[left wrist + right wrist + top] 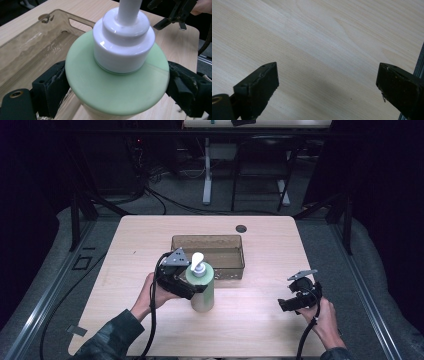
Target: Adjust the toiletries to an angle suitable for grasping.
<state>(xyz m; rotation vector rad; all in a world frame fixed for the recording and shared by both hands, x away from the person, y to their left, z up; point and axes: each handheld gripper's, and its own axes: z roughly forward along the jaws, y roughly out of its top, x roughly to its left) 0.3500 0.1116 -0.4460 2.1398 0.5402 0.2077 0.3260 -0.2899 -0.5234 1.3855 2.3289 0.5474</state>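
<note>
A pale green pump bottle (202, 294) with a white pump head (198, 264) is upright just in front of the clear tray (207, 238). My left gripper (195, 290) is shut on it, its jaws pressing both sides of the bottle's green shoulder (112, 95). I cannot tell whether the bottle's base touches the table. My right gripper (286, 305) is open low over bare wood at the right, nothing between its jaws (327, 85). It also appears far off (172, 17) in the left gripper view.
The clear brownish tray (30, 45) lies empty behind the bottle, with cut-out handles. A round cable hole (241, 228) sits near the table's far edge. Cables trail from both grippers toward the near edge. The table's right edge (419, 62) is close to my right gripper.
</note>
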